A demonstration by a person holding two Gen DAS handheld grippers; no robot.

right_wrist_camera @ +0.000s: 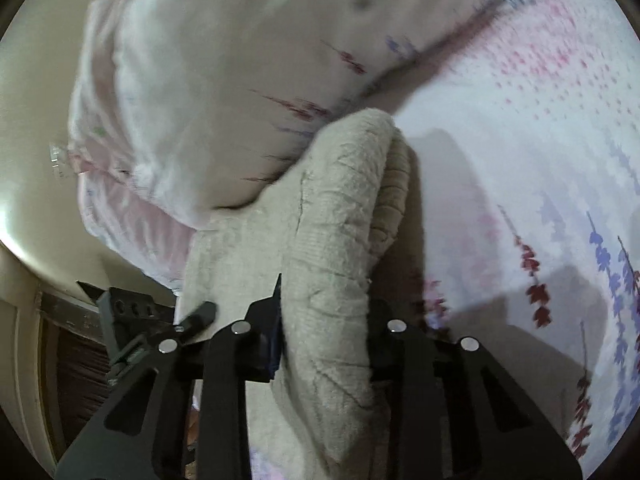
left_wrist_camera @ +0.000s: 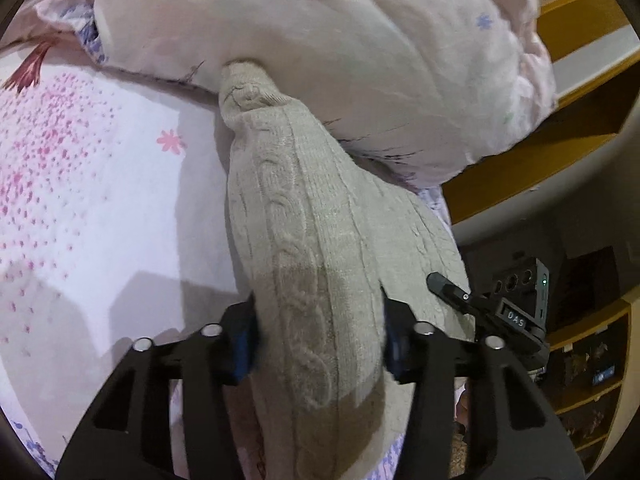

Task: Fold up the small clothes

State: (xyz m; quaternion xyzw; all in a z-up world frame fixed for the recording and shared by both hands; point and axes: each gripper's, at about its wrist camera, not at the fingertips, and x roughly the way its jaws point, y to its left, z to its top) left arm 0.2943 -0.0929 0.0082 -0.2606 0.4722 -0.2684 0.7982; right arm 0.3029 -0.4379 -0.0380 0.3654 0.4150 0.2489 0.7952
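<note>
While the left gripper (left_wrist_camera: 320, 320) pinched a thick fold of the beige knit garment (left_wrist_camera: 304, 208), its two fingers pressed into the cloth from either side at the bottom of the frame. From there the garment ran up the middle of the left wrist view, its far end touching the pale pillow (left_wrist_camera: 340, 40) at the top. Low in its own view, the right gripper (right_wrist_camera: 324, 320) clamped another bunched fold of it, over the flowered bedsheet (right_wrist_camera: 520, 128). Wooden shelves (left_wrist_camera: 580, 364) stood at lower right.
</note>
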